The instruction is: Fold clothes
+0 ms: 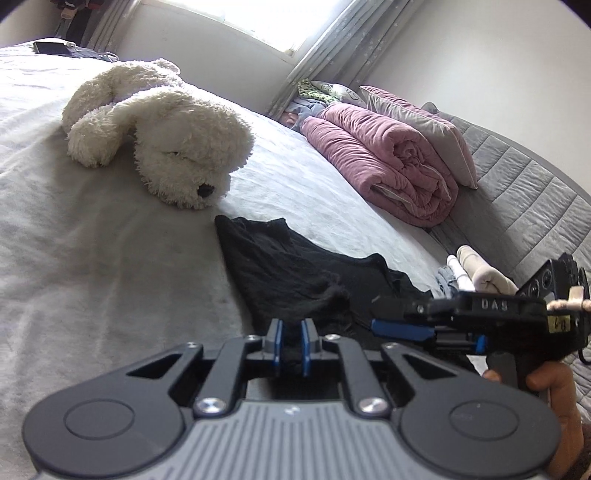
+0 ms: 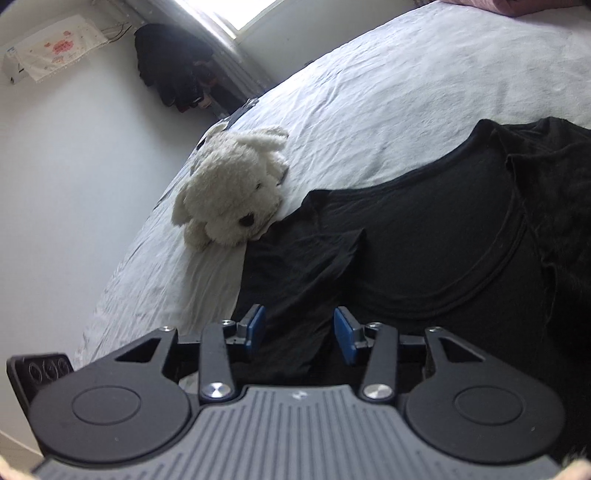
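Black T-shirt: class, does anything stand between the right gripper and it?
Nothing visible does. The right gripper stands open directly over the black T-shirt. The white plush dog lies off to the side, its head against the shirt's edge.

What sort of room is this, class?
Most likely a bedroom: a bed under a pale sheet, a plush toy dog lying on it, and a folded pink quilt near a curtained window.
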Demonstrator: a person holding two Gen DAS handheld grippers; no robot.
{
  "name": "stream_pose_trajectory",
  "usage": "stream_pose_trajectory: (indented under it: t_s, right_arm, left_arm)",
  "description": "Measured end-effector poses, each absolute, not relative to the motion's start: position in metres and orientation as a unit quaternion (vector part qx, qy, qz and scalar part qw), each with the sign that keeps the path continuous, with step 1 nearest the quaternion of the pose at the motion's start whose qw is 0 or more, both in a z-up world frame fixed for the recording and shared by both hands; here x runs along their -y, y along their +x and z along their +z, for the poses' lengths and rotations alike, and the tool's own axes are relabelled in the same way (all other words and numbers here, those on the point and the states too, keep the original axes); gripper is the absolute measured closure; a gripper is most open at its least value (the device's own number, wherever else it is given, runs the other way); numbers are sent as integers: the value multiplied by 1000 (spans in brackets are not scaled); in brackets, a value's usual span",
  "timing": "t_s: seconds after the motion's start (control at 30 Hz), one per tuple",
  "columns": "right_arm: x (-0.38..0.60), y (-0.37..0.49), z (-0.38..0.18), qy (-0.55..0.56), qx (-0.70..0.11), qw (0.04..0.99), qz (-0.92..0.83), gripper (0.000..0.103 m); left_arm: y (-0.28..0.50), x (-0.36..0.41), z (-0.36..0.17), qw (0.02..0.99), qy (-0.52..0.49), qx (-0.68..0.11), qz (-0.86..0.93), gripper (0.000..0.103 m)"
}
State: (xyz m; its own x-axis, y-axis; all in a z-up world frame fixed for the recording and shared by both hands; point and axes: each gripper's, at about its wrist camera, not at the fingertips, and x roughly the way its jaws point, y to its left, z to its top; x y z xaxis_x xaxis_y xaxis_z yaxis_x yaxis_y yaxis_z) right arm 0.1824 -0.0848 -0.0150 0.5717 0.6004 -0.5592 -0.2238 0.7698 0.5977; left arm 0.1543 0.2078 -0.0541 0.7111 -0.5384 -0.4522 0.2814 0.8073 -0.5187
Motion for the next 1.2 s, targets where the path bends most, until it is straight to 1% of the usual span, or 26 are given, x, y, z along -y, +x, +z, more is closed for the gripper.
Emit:
stream_pose_trajectory:
  t_s: [0.03, 0.07, 0.1, 0.13, 0.17, 0.2, 0.23, 0.33, 0.37, 0.4, 0.53, 0.6, 0.73, 0.8, 0.9, 0.97, 1.03, 1.07, 1.1, 1.2]
  right_arm:
    - [80, 178, -16, 227, -400, 855, 239, 56]
    - [76, 175, -17, 218, -403, 857, 237, 60]
    - [72, 173, -20, 209, -405, 859, 233, 71]
    - [70, 171, -24, 202, -407, 861, 228, 79]
    - [68, 171, -28, 199, -410, 861, 224, 89]
    - [68, 170, -29, 198, -411, 861, 222, 95]
    - [69, 169, -30, 198, -411, 862, 221, 96]
    - [71, 164, -30, 195, -410, 864, 218, 96]
    - [72, 163, -30, 194, -410, 864, 217, 95]
    - [74, 161, -28, 195, -409, 864, 218, 87]
    - [76, 157, -22, 203, -401, 865, 222, 82]
    - [76, 159, -22, 207, -399, 866, 219, 72]
    - [69, 165, -27, 208, -396, 868, 217, 73]
    - [65, 165, -30, 194, -401, 869, 215, 100]
    - [68, 161, -30, 182, -406, 869, 215, 101]
    - [72, 159, -29, 184, -410, 867, 216, 101]
    - [75, 158, -26, 183, -409, 867, 216, 101]
    - [77, 158, -25, 182, -409, 868, 216, 97]
    - [77, 158, -24, 184, -409, 867, 218, 88]
    - [77, 160, -24, 192, -407, 866, 218, 86]
  left_arm:
    - [154, -207, -53, 899, -212, -303, -236, 94]
    - [153, -206, -53, 897, -210, -304, -243, 94]
    - [153, -204, -54, 895, -204, -308, -248, 94]
    - [154, -201, -56, 895, -193, -320, -244, 94]
    - [155, -198, -58, 894, -181, -333, -238, 94]
    - [156, -195, -60, 893, -169, -346, -232, 94]
    - [157, -194, -62, 893, -159, -355, -224, 95]
    - [156, -195, -62, 894, -149, -364, -216, 95]
    - [155, -197, -60, 895, -150, -361, -216, 95]
    - [153, -198, -58, 896, -150, -358, -216, 95]
    - [147, -206, -48, 904, -173, -317, -228, 93]
    - [148, -206, -48, 902, -187, -305, -240, 91]
    - [152, -201, -55, 891, -204, -307, -267, 91]
    - [155, -194, -60, 885, -193, -327, -269, 91]
    - [159, -187, -66, 883, -169, -356, -253, 91]
    - [159, -187, -66, 884, -166, -358, -251, 91]
    - [155, -189, -61, 888, -170, -338, -261, 91]
    - [153, -190, -60, 888, -175, -330, -267, 90]
    - [153, -192, -59, 888, -180, -327, -268, 88]
    - [154, -194, -60, 889, -187, -324, -265, 87]
